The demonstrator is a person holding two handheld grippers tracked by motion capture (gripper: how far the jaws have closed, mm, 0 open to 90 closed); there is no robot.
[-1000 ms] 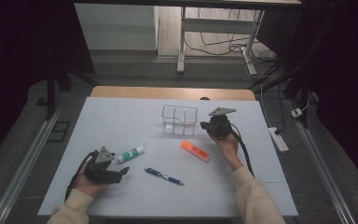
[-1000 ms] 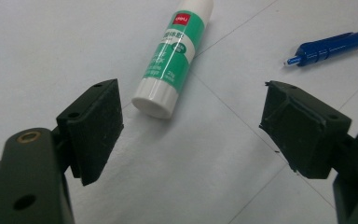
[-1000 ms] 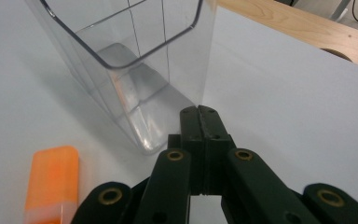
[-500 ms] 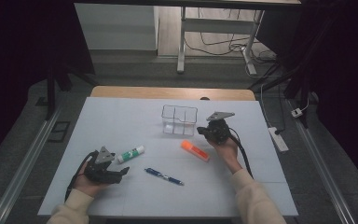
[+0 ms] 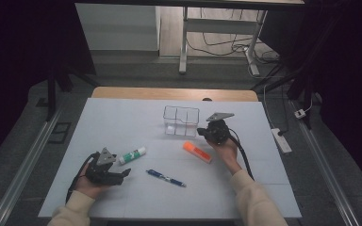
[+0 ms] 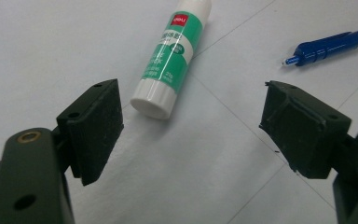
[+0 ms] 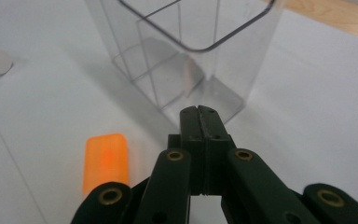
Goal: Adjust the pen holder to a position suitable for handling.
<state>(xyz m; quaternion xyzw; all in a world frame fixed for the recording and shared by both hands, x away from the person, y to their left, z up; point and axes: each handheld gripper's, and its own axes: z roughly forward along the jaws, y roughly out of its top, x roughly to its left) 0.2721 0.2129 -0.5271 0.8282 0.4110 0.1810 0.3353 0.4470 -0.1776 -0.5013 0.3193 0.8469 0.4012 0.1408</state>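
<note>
Left tool (image 5: 122, 173) low over the white worktop (image 5: 122, 122), jaws spread wide, nothing gripped; green-and-white plastic glue stick (image 6: 172, 56) lying flat just ahead of the gap, white cap end nearest, body angled away. Blue ballpoint pen (image 5: 166, 178) close by to the right, apart from the stick. Right tool (image 7: 200, 122) clenched tight, holding nothing, tip just short of the clear plastic divided organiser box (image 5: 181, 120); orange plastic highlighter (image 5: 197, 151) flat on the worktop just beside that hand.

Risks, as a judgement: round stick, smooth surface, so a lopsided close could roll it or squirt it out sideways. Coming in crooked might nudge the pen. A shut right tool swung carelessly could knock the light box or push the highlighter away.
</note>
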